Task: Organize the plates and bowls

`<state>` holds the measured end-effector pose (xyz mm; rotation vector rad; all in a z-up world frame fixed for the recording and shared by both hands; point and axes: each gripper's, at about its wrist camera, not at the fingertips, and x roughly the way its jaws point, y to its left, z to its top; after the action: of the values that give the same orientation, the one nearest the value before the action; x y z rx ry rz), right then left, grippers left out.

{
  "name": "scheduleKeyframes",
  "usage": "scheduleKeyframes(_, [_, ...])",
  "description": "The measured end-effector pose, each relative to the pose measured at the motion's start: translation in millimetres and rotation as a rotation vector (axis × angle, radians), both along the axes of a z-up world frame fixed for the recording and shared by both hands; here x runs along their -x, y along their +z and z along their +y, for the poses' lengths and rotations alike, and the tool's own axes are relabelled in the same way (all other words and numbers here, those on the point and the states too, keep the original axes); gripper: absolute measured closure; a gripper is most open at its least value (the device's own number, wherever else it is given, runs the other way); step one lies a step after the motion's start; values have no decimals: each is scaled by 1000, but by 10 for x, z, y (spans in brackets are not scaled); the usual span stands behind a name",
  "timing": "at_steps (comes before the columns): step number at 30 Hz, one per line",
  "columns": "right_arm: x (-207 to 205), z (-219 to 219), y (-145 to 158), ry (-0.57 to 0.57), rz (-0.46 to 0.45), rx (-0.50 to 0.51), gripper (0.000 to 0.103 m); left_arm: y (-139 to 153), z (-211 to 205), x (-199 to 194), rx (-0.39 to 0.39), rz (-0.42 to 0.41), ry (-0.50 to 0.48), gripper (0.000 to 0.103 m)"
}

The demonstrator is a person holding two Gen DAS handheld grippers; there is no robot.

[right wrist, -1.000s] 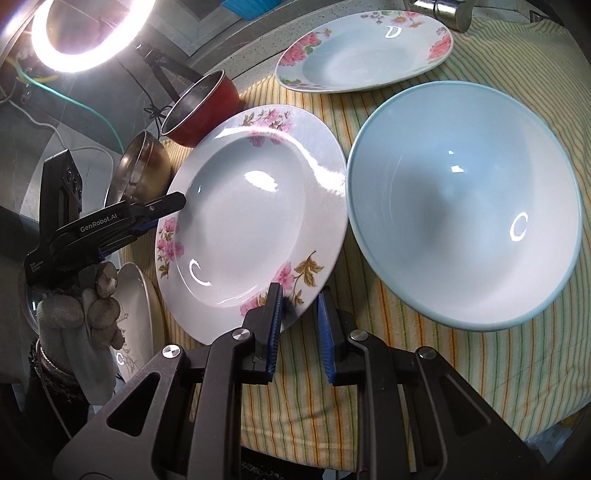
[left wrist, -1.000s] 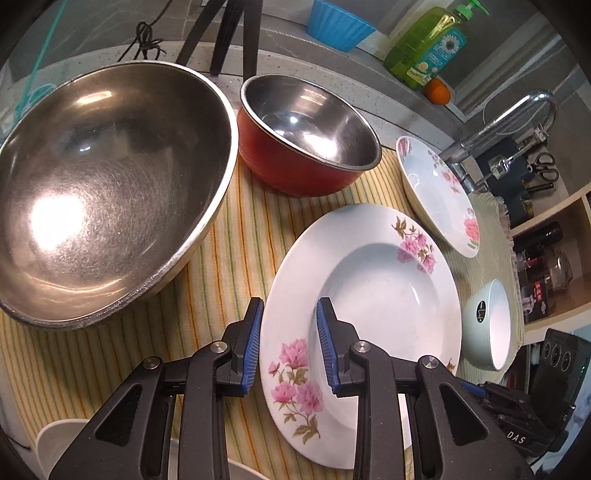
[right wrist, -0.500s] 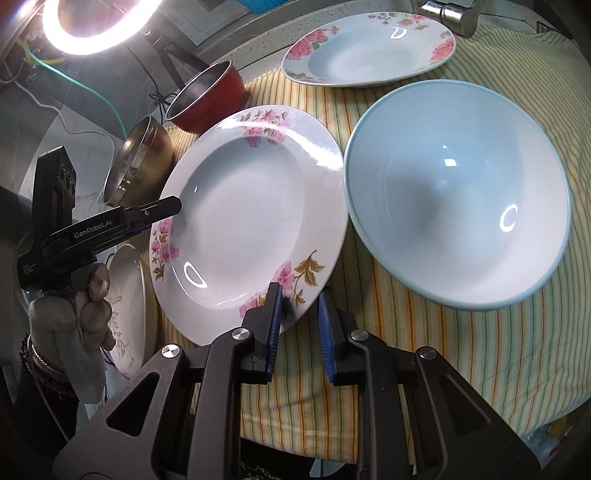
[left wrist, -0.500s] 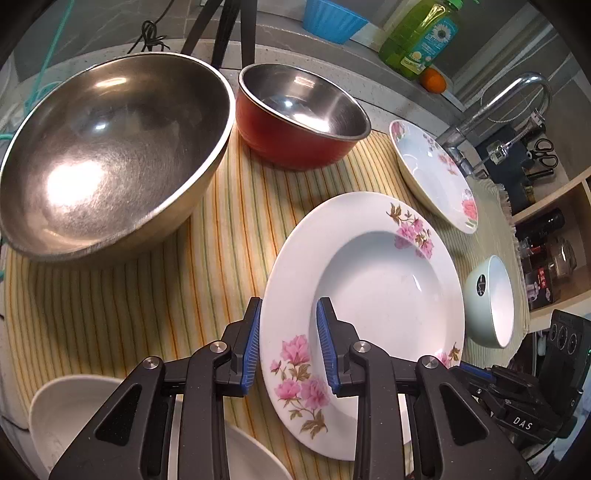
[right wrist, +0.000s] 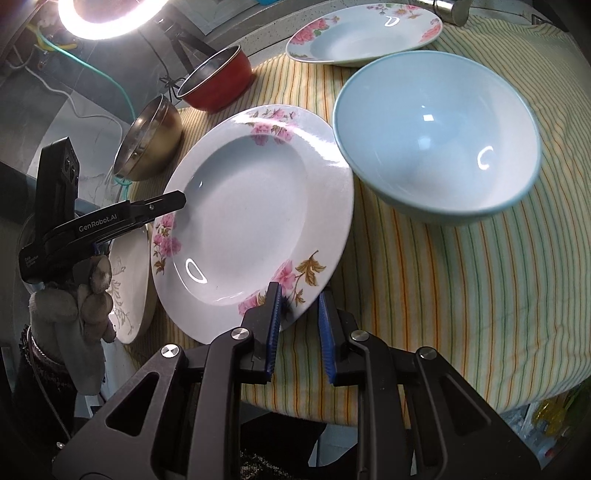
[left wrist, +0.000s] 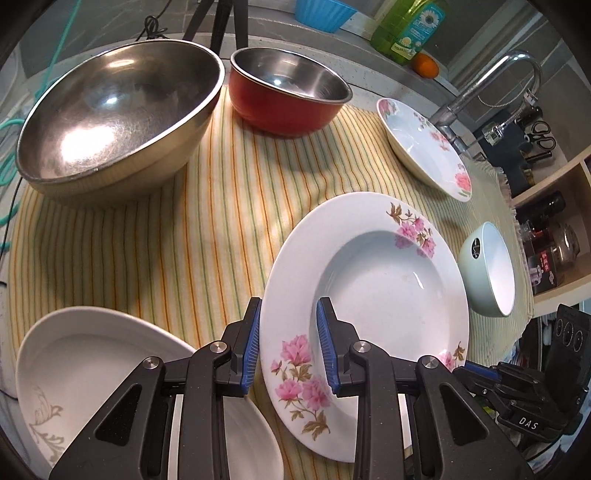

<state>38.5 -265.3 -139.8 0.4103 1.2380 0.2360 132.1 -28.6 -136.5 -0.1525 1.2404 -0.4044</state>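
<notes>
A large white plate with pink flowers (left wrist: 369,280) (right wrist: 251,221) hangs just above the striped cloth (left wrist: 184,240), held by two opposite rims. My left gripper (left wrist: 290,343) is shut on its near rim in the left wrist view, and shows at the plate's left rim (right wrist: 162,201) in the right wrist view. My right gripper (right wrist: 299,321) is shut on the rim by the brown leaf. A white plate with a grey leaf pattern (left wrist: 92,369) (right wrist: 129,288) lies beside and below the held plate's left edge.
On the cloth stand a large steel bowl (left wrist: 110,110), a red bowl (left wrist: 288,96), a second floral plate (left wrist: 424,147) and a light blue bowl (right wrist: 436,147). A faucet (left wrist: 480,85), soap bottle (left wrist: 406,26) and ring light (right wrist: 107,18) stand behind. A gloved hand (right wrist: 74,306) holds the left gripper.
Both grippers have carried the floral plate away from the steel bowls toward the grey-leaf plate, which now shows much more in both views. The light blue bowl has stayed put.
</notes>
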Motion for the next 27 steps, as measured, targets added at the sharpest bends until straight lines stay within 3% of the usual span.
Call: scheduleKeyframes(27, [202, 86, -64, 38, 26, 6, 82, -39, -121, 306, -10, 3, -29, 76])
